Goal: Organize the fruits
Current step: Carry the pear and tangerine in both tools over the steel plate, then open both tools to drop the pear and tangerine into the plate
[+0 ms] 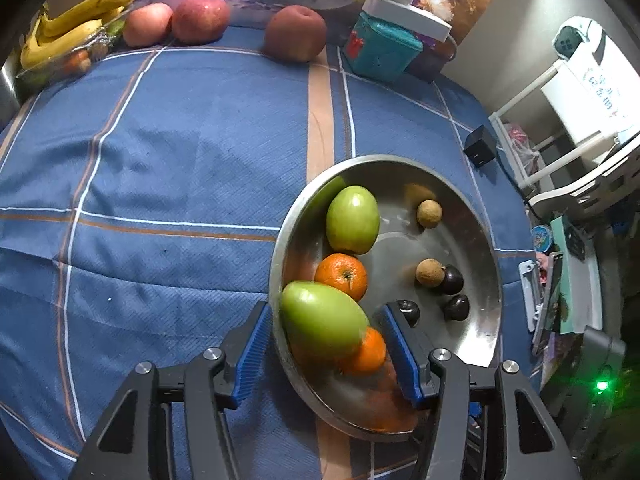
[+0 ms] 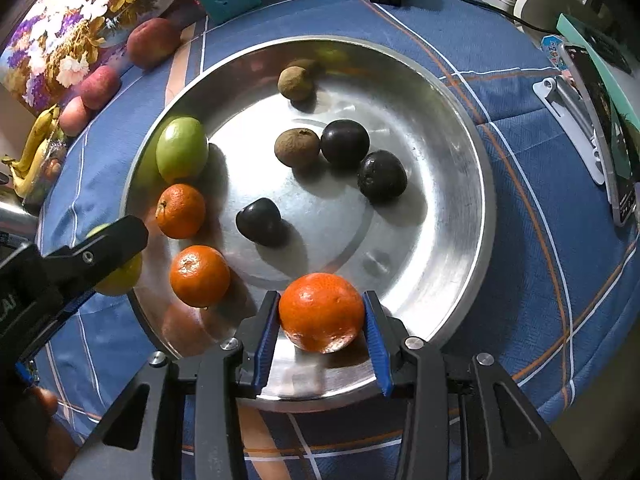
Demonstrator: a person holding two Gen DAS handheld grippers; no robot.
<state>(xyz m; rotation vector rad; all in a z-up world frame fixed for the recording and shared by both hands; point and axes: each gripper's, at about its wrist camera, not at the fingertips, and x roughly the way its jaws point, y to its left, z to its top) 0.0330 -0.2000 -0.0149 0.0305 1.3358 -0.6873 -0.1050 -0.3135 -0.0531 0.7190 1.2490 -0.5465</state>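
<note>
A round steel tray (image 2: 460,184) on the blue checked cloth holds a green fruit (image 2: 182,154), two small oranges (image 2: 181,211), three dark plums (image 2: 262,222) and two brown longans (image 2: 297,148). My right gripper (image 2: 322,316) is shut on a third orange (image 2: 321,312) just over the tray's near rim. My left gripper (image 1: 324,320) holds a second green fruit (image 1: 322,326) between its blue pads over the tray's left rim (image 1: 280,240); the right pad seems slightly off it. That fruit shows behind the left finger (image 2: 104,244) in the right wrist view.
Three red apples (image 1: 200,20) and a bunch of bananas (image 1: 72,24) in a clear container lie at the table's far left. A teal box (image 1: 380,50) and a black charger (image 1: 480,146) stand beyond the tray. A phone on a stand (image 2: 600,132) is at the right.
</note>
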